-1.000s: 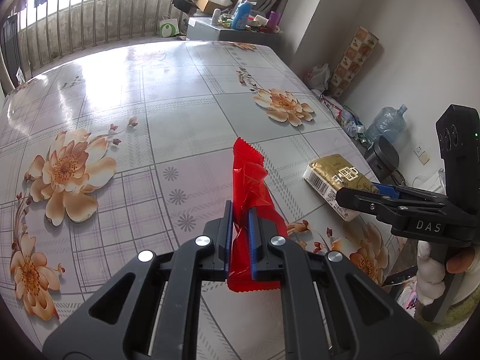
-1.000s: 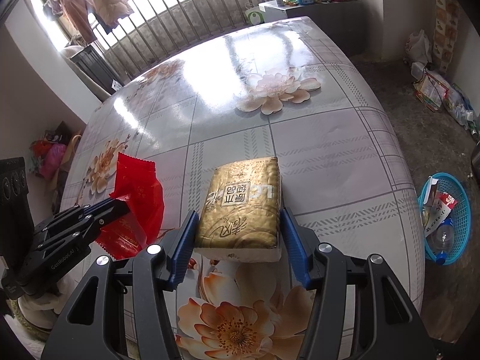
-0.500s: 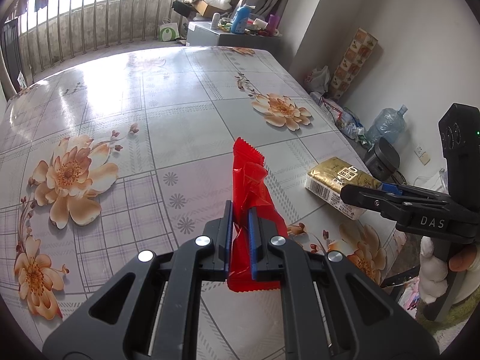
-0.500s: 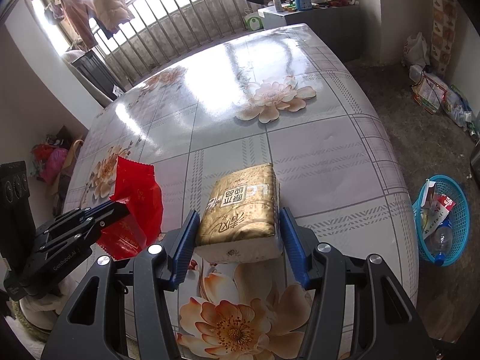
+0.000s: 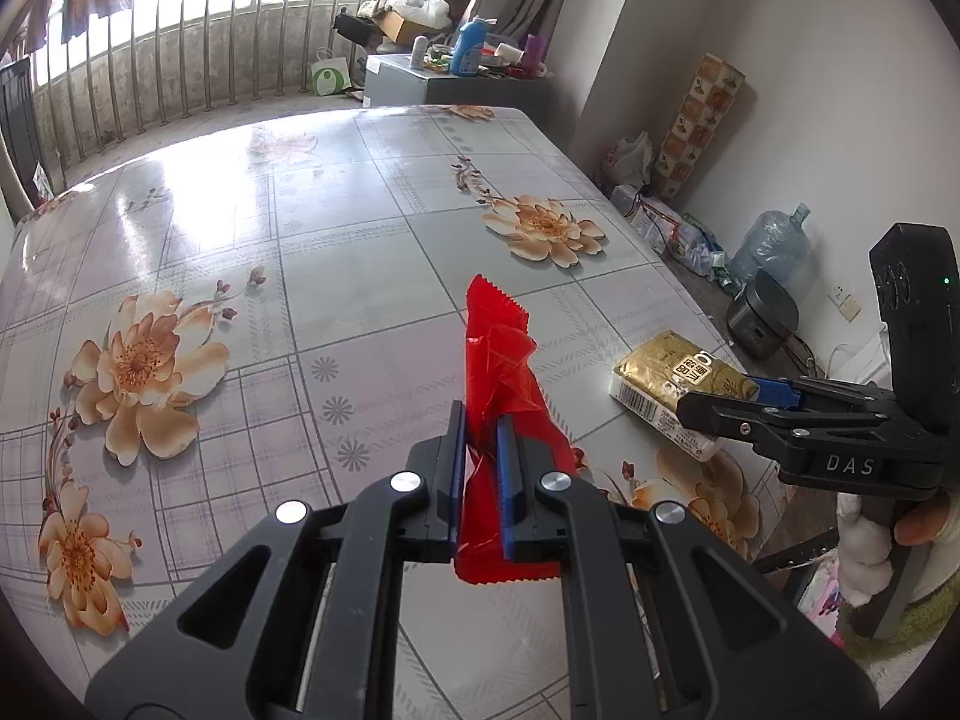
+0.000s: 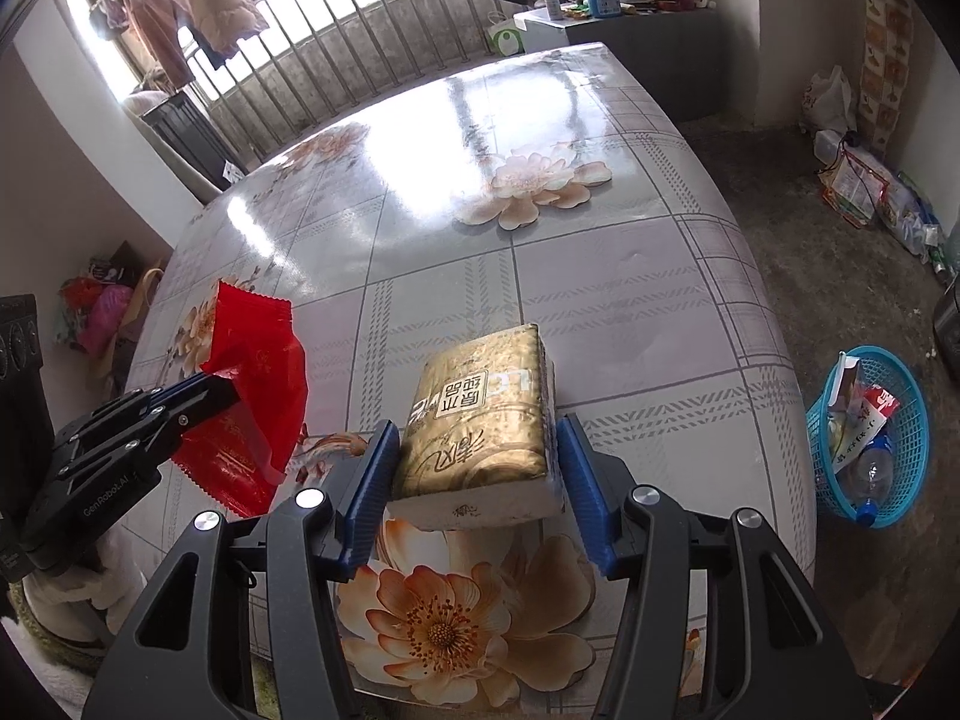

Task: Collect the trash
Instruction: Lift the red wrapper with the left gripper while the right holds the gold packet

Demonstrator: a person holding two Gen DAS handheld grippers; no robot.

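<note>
The left gripper (image 5: 480, 450) is clenched on a red wrapper (image 5: 501, 372) at frame centre, above the table (image 5: 300, 240). The right gripper (image 6: 477, 480) grasps a gold tissue pack (image 6: 480, 414) at lower centre; a blue basket (image 6: 900, 450) sits at right.

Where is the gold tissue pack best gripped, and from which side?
Across its narrow width, on the two long side faces, coming in from the near short end. The gold tissue pack is a soft rectangular block with its long axis pointing away from the right claw, whose pads already bracket those faces. The top is too broad.
</note>
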